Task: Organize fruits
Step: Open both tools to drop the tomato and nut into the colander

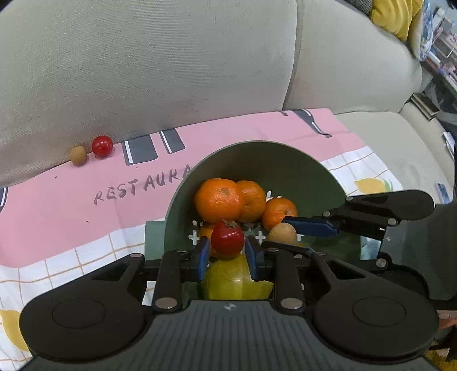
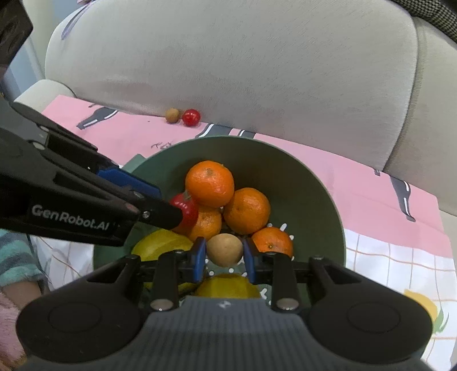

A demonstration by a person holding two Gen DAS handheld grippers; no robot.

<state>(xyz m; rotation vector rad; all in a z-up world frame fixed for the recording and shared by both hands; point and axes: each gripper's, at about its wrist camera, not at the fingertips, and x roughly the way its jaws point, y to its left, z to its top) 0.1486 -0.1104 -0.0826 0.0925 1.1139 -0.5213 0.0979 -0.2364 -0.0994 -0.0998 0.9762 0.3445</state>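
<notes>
A green colander bowl (image 1: 257, 159) (image 2: 308, 182) holds several oranges (image 1: 218, 199) (image 2: 210, 182) and yellow fruits (image 1: 237, 282) (image 2: 162, 245). My left gripper (image 1: 227, 251) is shut on a small red fruit (image 1: 227, 239) over the bowl; that fruit also shows in the right wrist view (image 2: 187, 209). My right gripper (image 2: 224, 256) is shut on a small brown fruit (image 2: 224, 248) over the bowl; that fruit also shows in the left wrist view (image 1: 281, 232). A second red fruit (image 1: 102, 146) (image 2: 190, 117) and a second brown fruit (image 1: 78, 155) (image 2: 172, 115) lie on the cloth against the sofa back.
The bowl stands on a pink and white checked cloth (image 1: 85, 222) (image 2: 385, 205) spread on a beige sofa seat. The sofa back cushion (image 1: 142, 71) (image 2: 242, 57) rises right behind it. A yellow pillow (image 1: 397, 14) and clutter are at the far right.
</notes>
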